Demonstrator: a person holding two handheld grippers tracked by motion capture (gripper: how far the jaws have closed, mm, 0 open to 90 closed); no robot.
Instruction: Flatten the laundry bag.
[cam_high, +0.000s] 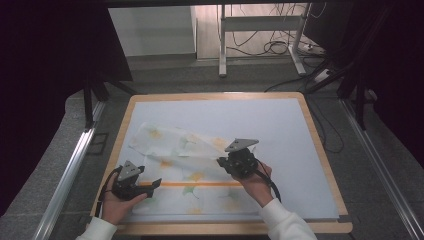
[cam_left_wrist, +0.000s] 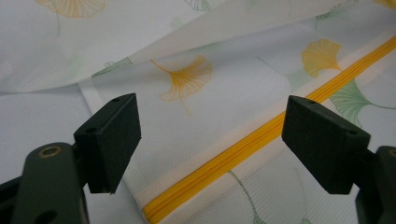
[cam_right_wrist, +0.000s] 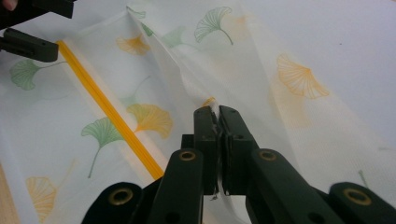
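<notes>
Nearest, two hand-held grippers are in use, one in each of the person's hands. Left hand-held gripper (cam_high: 156, 183) sits at the near left of the counter (cam_high: 320, 150), its two black jaws standing well apart over the cloth, nothing pressed between them; in the left gripper view the yellow zipper (cam_left_wrist: 261, 140) runs across the gap between the jaws. Right hand-held gripper (cam_right_wrist: 217, 112) sits near the middle of the counter, jaws brought together and clamped on a raised fold of the cloth (cam_high: 200, 175).

One cloth is counted: thin, white, printed with orange and green fan-shaped leaves, with a single yellow zipper across it. It lies on the near left part of the one light blue mat (cam_high: 280, 125) that covers the counter. The near part lies flat; the pinched part is lifted off the mat and stretches toward the far left as a slanting fold.

Beyond the counter, one white-legged frame (cam_high: 260, 30) stands on the floor, with loose cables around its feet.
</notes>
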